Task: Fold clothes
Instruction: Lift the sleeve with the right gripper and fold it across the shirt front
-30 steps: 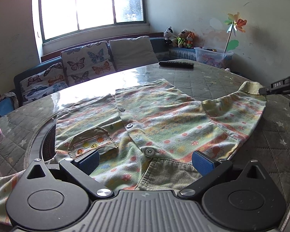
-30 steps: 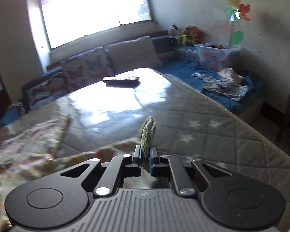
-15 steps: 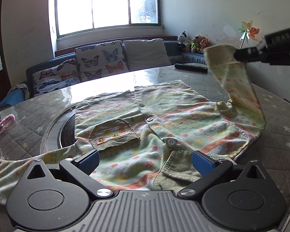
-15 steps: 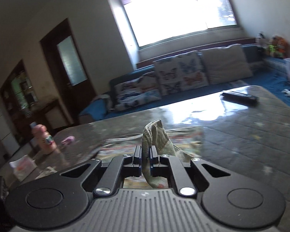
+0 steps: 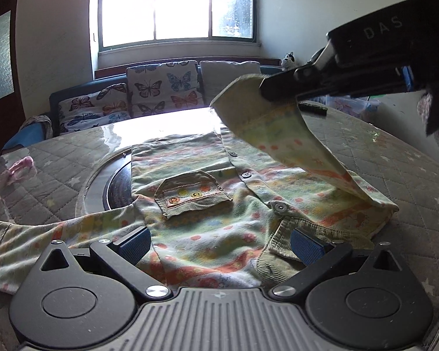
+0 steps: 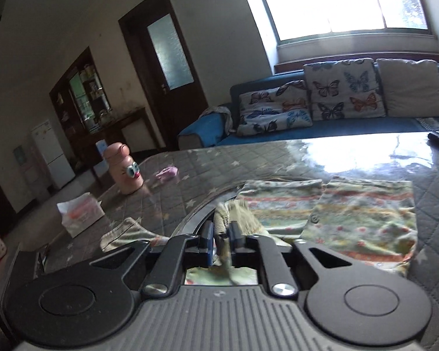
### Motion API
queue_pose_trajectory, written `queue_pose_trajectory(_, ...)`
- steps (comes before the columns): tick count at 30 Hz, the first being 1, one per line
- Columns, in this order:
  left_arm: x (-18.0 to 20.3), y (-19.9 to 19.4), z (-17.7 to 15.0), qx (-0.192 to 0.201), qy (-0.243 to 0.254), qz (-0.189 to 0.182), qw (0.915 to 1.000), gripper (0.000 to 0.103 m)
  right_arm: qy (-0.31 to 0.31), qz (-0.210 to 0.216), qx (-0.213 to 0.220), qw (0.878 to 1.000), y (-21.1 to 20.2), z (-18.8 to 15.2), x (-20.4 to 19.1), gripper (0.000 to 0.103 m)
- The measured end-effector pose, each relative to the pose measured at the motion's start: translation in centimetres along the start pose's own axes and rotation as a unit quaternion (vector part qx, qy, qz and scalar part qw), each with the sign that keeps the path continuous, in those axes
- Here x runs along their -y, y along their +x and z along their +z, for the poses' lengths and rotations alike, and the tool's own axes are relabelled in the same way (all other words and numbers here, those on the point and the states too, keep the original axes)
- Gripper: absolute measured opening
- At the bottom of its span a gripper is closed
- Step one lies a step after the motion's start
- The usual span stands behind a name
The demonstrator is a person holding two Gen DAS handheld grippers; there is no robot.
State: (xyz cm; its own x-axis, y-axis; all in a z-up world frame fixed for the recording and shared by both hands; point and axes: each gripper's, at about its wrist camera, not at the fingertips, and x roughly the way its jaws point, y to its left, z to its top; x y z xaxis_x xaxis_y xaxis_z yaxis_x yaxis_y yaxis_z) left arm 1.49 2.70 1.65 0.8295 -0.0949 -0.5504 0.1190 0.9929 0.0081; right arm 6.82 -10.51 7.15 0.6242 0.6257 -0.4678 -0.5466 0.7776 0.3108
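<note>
A child's striped, dotted shirt (image 5: 207,213) lies front-up on the quilted table (image 5: 44,181), with its corduroy pocket (image 5: 190,193) facing me. My left gripper (image 5: 219,244) stands wide open low over the collar end and grips nothing. My right gripper (image 5: 266,87) holds the cuff of the right sleeve (image 5: 278,134) lifted above the shirt's body. In the right wrist view the cuff (image 6: 224,222) sits between the narrow jaws of my right gripper (image 6: 221,235), which are opening. The other sleeve (image 5: 29,239) lies flat to the left.
A round turntable ring (image 5: 102,181) is set into the table under the shirt. A remote (image 5: 311,107) lies at the far side. A pink bottle (image 6: 124,172), a tissue pack (image 6: 79,213) and a small pink item (image 6: 166,172) sit at the left. A sofa (image 5: 161,87) stands behind.
The right gripper has lifted the sleeve cuff off the table's right side and carried it up and left over the shirt. Its jaws now show a slight gap. The left gripper shifted slightly.
</note>
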Motion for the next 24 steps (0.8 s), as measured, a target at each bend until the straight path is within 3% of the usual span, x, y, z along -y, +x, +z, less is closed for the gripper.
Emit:
queue_pose_trajectory(5, -0.1, 0.5, 0.2, -0.003, -0.002, 0.004, 1.0000, 0.103, -0.001, -0.016, -0.008, 1.000, -1.0, -0.6, 1.3, 0.020)
queue_pose_trajectory(9, -0.1, 0.9, 0.6, -0.004, -0.003, 0.009, 0.9999, 0.103, -0.006, -0.062, -0.045, 0.997, -1.8, -2.4, 3.9, 0.030)
queue_pose_trajectory(13, 0.1, 1.5, 1.1, -0.006, 0.001, 0.015, 0.9999, 0.103, -0.006, -0.112, -0.090, 0.990, -2.3, -5.4, 6.5, 0.030)
queue_pose_trajectory(17, 0.3, 2.4, 1.4, -0.016, 0.004, 0.028, 0.9995, 0.103, -0.003, -0.144, -0.107, 0.984, -2.7, -7.4, 8.3, 0.030)
queue_pose_trajectory(24, 0.6, 4.1, 1.6, -0.032, 0.010, 0.064, 0.9974, 0.103, -0.009, -0.148, -0.070, 0.986, -3.0, -5.5, 9.4, 0.035)
